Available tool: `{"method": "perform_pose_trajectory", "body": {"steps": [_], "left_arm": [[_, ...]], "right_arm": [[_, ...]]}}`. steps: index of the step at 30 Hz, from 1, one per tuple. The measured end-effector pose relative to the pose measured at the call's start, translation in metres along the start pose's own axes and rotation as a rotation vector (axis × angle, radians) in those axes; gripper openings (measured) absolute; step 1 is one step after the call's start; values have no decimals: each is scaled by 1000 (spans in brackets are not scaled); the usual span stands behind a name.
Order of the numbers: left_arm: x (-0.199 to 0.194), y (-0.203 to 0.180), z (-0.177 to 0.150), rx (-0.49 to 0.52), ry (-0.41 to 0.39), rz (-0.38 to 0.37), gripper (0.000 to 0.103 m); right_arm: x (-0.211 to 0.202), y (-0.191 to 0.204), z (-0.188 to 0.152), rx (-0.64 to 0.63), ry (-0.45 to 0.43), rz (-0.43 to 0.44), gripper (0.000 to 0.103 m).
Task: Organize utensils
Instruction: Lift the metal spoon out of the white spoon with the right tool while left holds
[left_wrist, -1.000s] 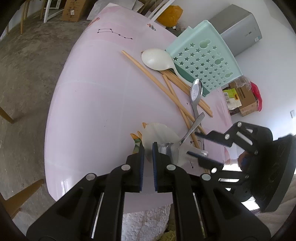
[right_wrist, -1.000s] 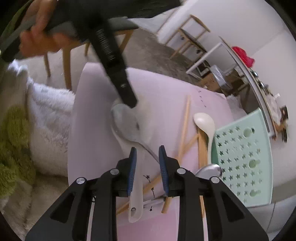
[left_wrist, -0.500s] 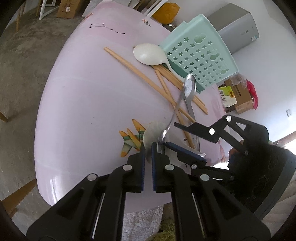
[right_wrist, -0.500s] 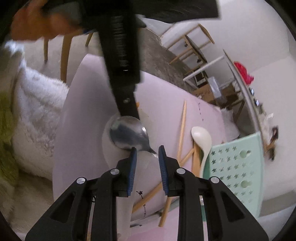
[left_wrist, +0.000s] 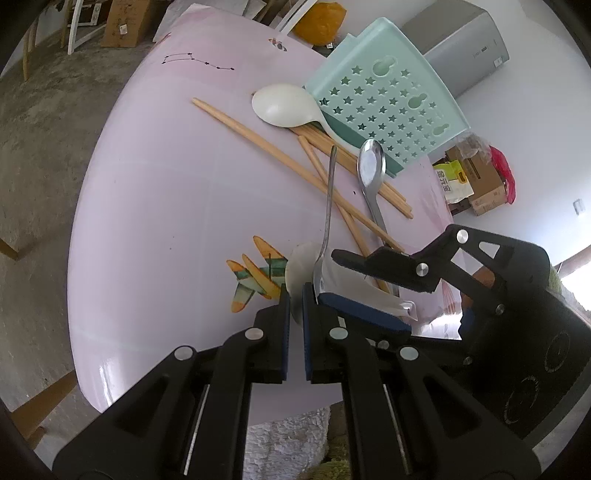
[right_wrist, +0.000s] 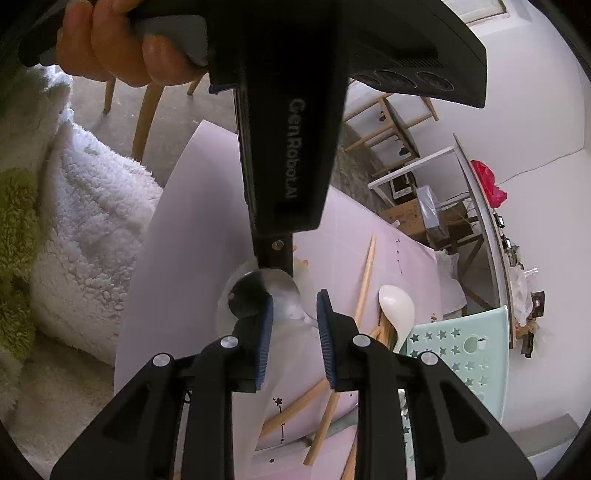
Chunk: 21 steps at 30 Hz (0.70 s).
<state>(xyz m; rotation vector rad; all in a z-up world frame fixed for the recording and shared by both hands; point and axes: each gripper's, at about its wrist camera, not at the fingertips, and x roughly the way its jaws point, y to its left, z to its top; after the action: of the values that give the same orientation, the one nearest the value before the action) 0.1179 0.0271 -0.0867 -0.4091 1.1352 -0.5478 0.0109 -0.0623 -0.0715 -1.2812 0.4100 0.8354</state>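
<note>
Chopsticks (left_wrist: 295, 162) lie crossed on the table (left_wrist: 155, 206), beside the basket (left_wrist: 388, 107).

Black hand-held gripper (left_wrist: 294, 295), seemingly blue-padded.

Steel spoon (left_wrist: 328, 206) raised off pink counter (left_wrist: 155, 206), handle toward 12 o'clock, second steel spoon (left_wrist: 371, 173) lying flat at 1 o'clock, white ladle spoon (left_wrist: 284, 105) against mint star-punched basket (left_wrist: 388, 99), wooden chopsticks (left_wrist: 266, 147) scattered crosswise beneath.
</note>
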Motion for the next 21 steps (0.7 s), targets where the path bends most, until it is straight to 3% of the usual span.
{"method": "perform_pose_trajectory", "body": {"steps": [5,11,21], "left_arm": [[0,-1,1,13,-1,-5,5],[-2,1,0,28,-2,-2,5],[-4,-3,-2,74,-4,14,6]], "right_arm": [[2,-11,-2,-19,3,28,42],[9,-23,-10,-41,44,77,42],[12,-20,-14,-227,67,26,42]]}}
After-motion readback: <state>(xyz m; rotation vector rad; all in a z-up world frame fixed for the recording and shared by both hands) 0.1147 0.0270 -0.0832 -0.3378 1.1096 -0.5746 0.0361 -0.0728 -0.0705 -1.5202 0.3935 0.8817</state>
